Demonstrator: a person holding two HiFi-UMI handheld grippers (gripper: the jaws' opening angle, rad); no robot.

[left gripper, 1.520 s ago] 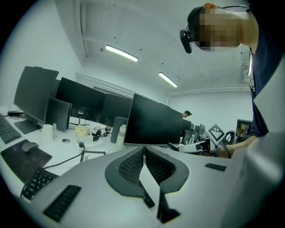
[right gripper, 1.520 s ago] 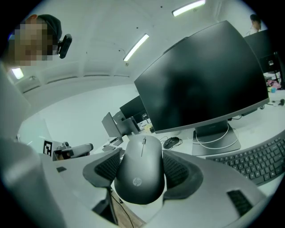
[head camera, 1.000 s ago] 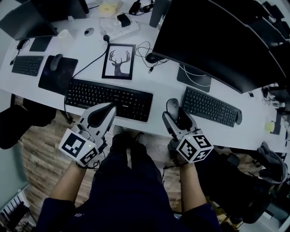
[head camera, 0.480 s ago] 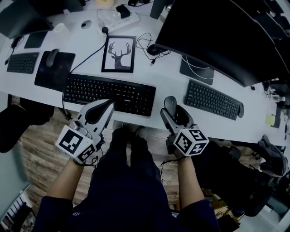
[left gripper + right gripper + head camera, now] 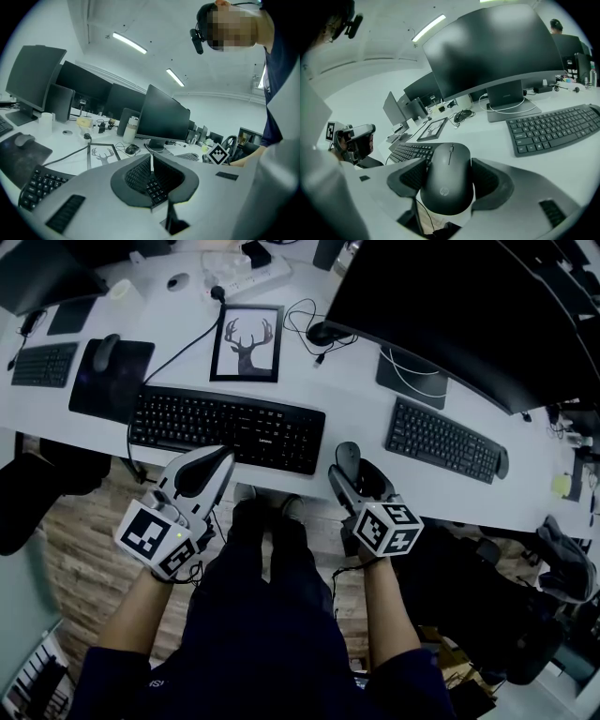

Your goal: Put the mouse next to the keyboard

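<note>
My right gripper (image 5: pixel 357 479) is shut on a black mouse (image 5: pixel 348 456), with one pad against each side of it. The mouse (image 5: pixel 447 185) hangs at the white desk's front edge (image 5: pixel 319 486), just right of the long black keyboard (image 5: pixel 230 427). I cannot tell whether it touches the desk. A second dark keyboard (image 5: pixel 445 440) lies further right. My left gripper (image 5: pixel 208 470) hovers at the front edge below the black keyboard. Its pads (image 5: pixel 151 174) are pressed together with nothing between them.
A framed deer picture (image 5: pixel 246 343) lies behind the black keyboard. A large dark monitor (image 5: pixel 450 306) stands over the right side. At far left sit a mouse pad with another mouse (image 5: pixel 112 371) and a small keyboard (image 5: pixel 42 364). Cables and a wired mouse (image 5: pixel 323 334) lie mid-desk.
The right gripper has carried the mouse a little to the left, closer to the black keyboard's right end. The left gripper has barely moved.
</note>
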